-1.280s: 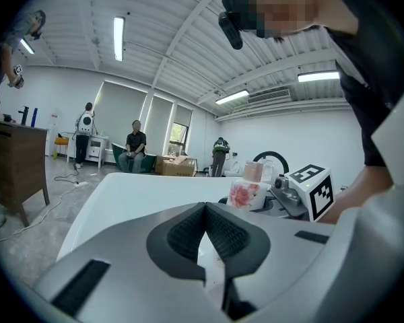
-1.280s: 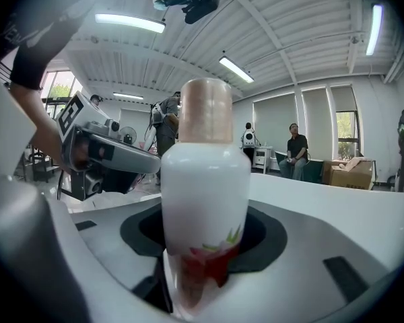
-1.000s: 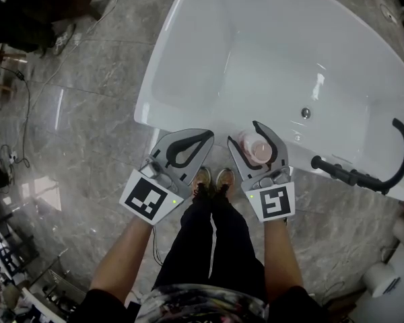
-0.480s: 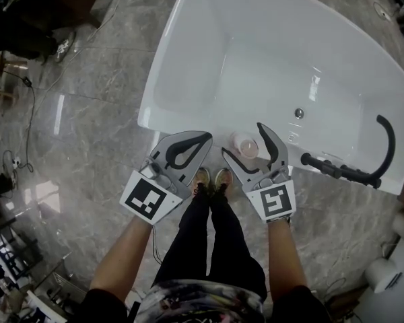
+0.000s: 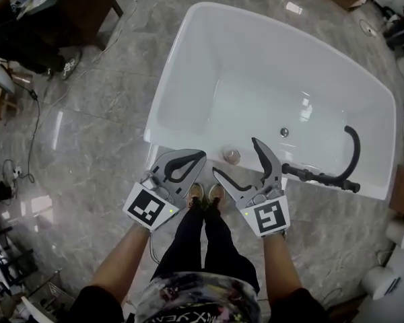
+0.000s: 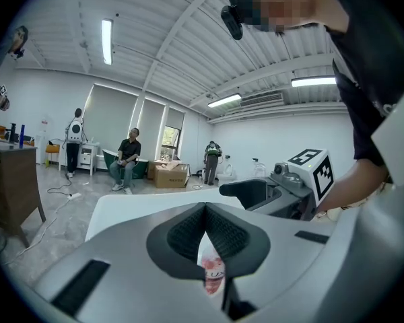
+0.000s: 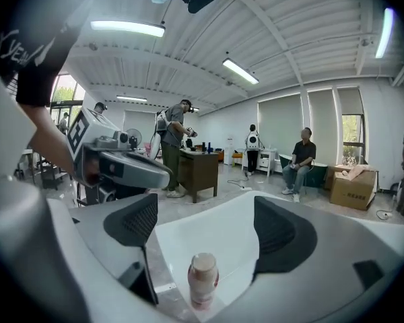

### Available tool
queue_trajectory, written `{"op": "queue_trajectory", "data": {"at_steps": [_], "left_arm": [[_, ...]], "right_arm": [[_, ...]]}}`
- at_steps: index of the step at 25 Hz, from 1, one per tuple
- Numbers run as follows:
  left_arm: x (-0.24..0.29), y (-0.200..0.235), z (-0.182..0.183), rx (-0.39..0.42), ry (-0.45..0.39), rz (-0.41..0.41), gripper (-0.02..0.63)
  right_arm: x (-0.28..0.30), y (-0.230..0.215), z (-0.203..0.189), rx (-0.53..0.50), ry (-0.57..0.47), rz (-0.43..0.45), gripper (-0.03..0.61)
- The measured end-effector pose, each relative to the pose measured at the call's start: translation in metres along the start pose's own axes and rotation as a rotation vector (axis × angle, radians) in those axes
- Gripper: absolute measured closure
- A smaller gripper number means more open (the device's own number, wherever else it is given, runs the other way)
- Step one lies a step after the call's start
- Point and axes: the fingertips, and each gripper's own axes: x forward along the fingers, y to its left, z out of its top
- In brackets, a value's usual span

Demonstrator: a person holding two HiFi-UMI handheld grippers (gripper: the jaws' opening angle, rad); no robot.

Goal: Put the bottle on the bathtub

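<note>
The white, glossy acrylic bathtub (image 5: 256,79) has smooth rounded corners and a broad flat rim. On that rim, just ahead of and below the right gripper (image 7: 202,231), stands the small pink plastic bottle with a rounded cream cap (image 5: 232,156), upright and alone. The right gripper's grey jaws have just been opening and now stand wide apart; their black ribbed pads (image 7: 131,222) are clear of the bottle on both sides, so it is let go. The left gripper (image 6: 205,207), beside the right one and to the bottle's left, has its curved jaws pressed tip to tip with nothing between them; the bottle only shows through the slit beyond them. Each gripper carries a cube of black-and-white square markers.

To the right gripper's right, a black hand shower with a ribbed handle and curved hose (image 5: 320,175) lies on the rim. The tub sits on a polished grey marble-patterned floor (image 5: 87,126) that throws back the lights. Further ahead of the grippers the room holds a dark wooden desk (image 7: 198,170), a cardboard box (image 6: 170,175) and a seated person (image 7: 299,157), under a white ribbed ceiling with strip lamps.
</note>
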Motion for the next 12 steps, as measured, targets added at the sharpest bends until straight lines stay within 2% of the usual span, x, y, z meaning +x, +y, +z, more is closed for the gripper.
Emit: {"op": "queue_trajectory", "data": {"at_steps": [7, 12], "left_arm": [[-0.024, -0.033, 0.073, 0.036, -0.031, -0.005, 0.603], [-0.044, -0.042, 0.122, 0.047, -0.049, 0.011, 0.603]], "right_arm": [[-0.042, 0.014, 0.085, -0.019, -0.047, 0.018, 0.133], [-0.064, 0.028, 0.133, -0.034, -0.060, 0.038, 0.124]]}}
